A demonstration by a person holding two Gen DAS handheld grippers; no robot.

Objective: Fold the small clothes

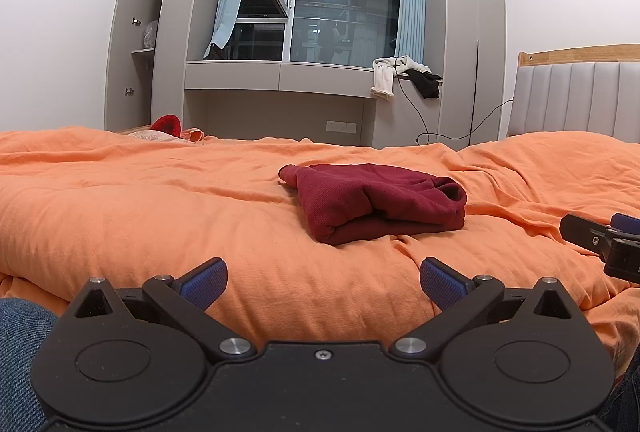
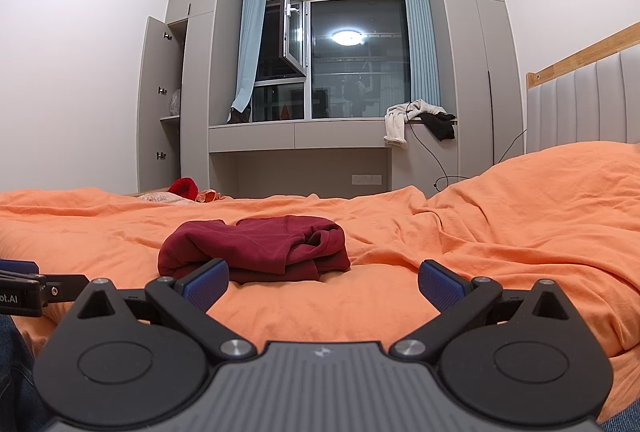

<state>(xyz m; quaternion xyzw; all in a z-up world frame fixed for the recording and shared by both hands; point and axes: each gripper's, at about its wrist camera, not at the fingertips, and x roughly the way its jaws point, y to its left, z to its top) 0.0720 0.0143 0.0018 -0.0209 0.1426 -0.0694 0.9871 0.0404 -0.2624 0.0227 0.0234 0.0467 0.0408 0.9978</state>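
Observation:
A dark red garment (image 1: 374,202) lies folded into a thick bundle on the orange bedspread (image 1: 160,200); the right wrist view shows the same garment (image 2: 256,246) left of centre. My left gripper (image 1: 323,282) is open near the bed's front edge, short of the garment, with nothing between its blue pads. My right gripper (image 2: 323,282) is open too and empty; its left pad overlaps the garment's near edge in the view. The right gripper's tip (image 1: 600,238) shows at the right edge of the left wrist view, and the left gripper's tip (image 2: 24,282) at the left edge of the right wrist view.
A padded headboard (image 1: 576,100) stands at the right. Red and pale items (image 1: 168,126) lie at the bed's far left corner. Beyond the bed are a window seat with white and black clothes (image 1: 404,74), a wardrobe with an open door (image 1: 128,40) and trailing cables (image 1: 440,128).

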